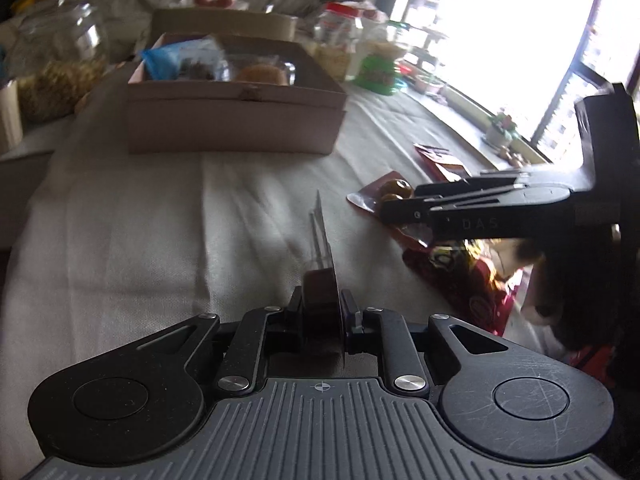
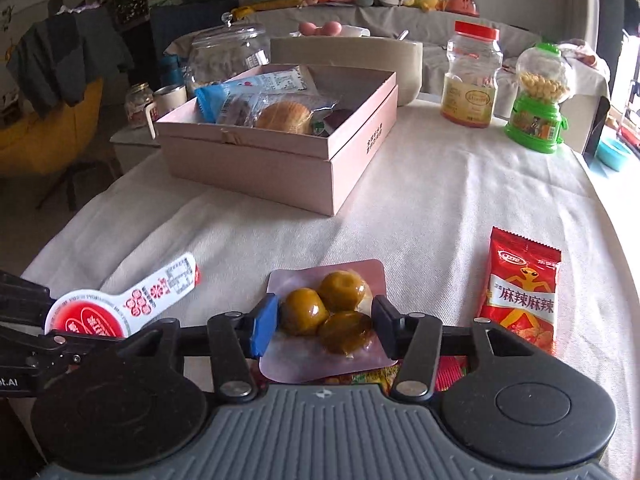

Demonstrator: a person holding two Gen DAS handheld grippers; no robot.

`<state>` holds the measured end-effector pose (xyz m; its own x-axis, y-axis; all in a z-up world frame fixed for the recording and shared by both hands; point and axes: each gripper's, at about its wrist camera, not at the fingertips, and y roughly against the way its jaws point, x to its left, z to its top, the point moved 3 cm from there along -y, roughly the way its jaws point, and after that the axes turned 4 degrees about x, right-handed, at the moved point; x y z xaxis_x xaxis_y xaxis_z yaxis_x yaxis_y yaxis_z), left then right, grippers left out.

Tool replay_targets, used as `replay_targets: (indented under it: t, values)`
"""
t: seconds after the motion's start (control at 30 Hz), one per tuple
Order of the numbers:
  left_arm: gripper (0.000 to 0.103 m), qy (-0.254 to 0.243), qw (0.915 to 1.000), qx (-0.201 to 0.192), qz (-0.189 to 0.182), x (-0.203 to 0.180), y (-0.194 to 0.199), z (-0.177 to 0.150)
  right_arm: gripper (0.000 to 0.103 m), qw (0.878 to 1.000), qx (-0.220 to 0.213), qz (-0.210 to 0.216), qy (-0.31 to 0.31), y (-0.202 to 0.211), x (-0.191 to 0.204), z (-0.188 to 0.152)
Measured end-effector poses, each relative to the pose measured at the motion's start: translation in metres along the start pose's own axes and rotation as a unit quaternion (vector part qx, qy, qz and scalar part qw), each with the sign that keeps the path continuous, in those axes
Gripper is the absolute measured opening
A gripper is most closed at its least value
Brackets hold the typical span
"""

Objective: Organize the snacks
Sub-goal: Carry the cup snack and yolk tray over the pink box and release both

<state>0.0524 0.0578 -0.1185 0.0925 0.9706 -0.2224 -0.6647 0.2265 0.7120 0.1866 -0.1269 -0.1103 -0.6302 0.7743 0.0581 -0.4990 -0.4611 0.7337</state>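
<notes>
Pickup step: right gripper (image 2: 324,322) spread around egg pack (image 2: 326,316) lower centre, left gripper (image 1: 322,312) pinching jelly cup (image 2: 90,314); next, squeeze, carry to box (image 2: 256,160).

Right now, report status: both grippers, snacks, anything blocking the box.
Left gripper shut on jelly cup. Right gripper open around egg pack, pads not pressing. Pink box open ahead, path clear. Red spicy packet waiting.

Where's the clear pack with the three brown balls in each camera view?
Left wrist: the pack lies right of centre, partly behind the right tongs.
Right wrist: the pack sits at bottom centre, between the open right tongs.
Shared landmark: the pink box beyond it.
</notes>
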Motion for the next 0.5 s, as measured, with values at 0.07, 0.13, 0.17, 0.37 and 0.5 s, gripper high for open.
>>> replay_targets:
  t: [0.07,0.13,0.17,0.37,0.5]
  values:
    - [0.019,-0.001,1.0,0.005,-0.003,0.001,0.001,0.0,0.051,1.0,0.001,-0.002,0.003,0.004,0.001,-0.002]
    - [0.019,0.018,0.9998,0.009,-0.007,0.005,0.002,0.001,0.051,1.0,0.002,0.003,0.003,0.009,0.001,-0.003]
    - [0.019,0.034,0.9993,0.009,-0.011,0.008,0.003,0.001,0.051,1.0,0.002,0.005,0.004,0.013,0.002,-0.003]
    - [0.019,0.057,0.9968,-0.047,-0.031,0.015,0.027,0.015,0.051,0.999,-0.029,0.019,0.007,0.052,0.006,0.012]
    - [0.019,0.025,0.9935,-0.109,-0.017,0.016,0.058,0.064,0.051,0.996,-0.082,0.04,0.014,0.093,0.01,0.055]
